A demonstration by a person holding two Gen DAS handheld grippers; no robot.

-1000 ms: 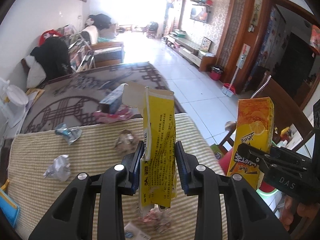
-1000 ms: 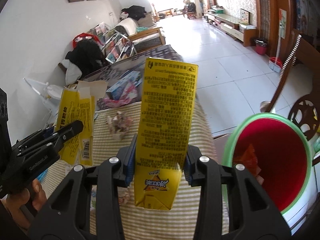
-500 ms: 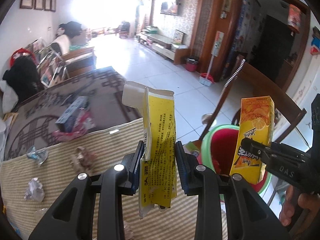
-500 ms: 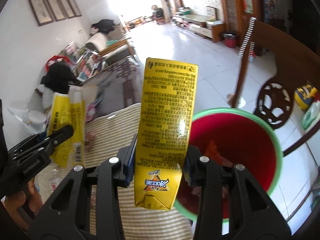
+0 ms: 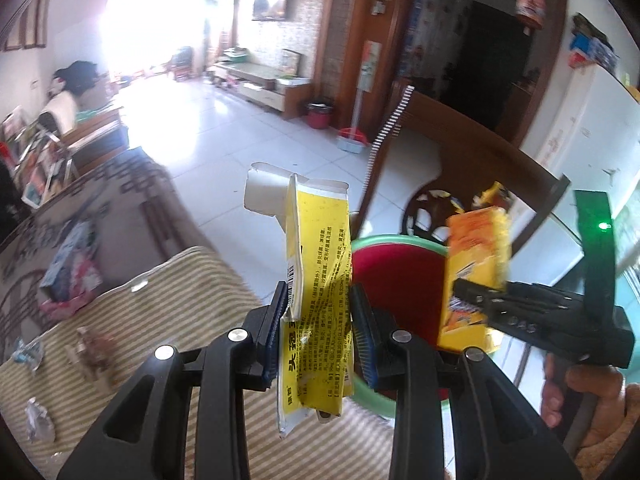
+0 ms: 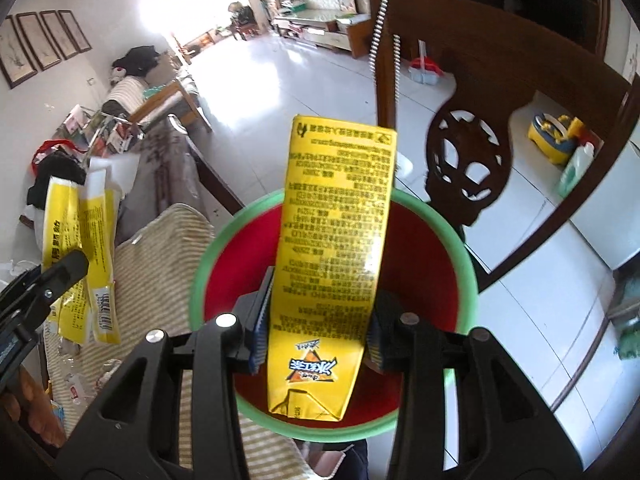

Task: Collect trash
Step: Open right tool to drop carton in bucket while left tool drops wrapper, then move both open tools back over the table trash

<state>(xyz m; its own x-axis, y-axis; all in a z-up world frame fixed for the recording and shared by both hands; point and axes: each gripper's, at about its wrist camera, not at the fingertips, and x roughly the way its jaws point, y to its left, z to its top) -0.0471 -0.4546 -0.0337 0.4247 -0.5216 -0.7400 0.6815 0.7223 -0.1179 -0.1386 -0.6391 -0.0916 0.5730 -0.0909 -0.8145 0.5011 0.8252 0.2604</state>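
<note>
In the left wrist view, our left hand-held gripper [image 5: 318, 328] is clamped on the flattened yellow carton [image 5: 320, 280], and since 1 second ago the view has swung from the striped surface [image 5: 132, 344] to the red bin [image 5: 400, 280], now just behind the carton. In the right wrist view, our right hand-held gripper [image 6: 316, 330] grips the yellow drink box [image 6: 332, 248], now directly over the bin's green rim [image 6: 464, 256] instead of beside it, so we judge both pieces ready to drop.
</note>
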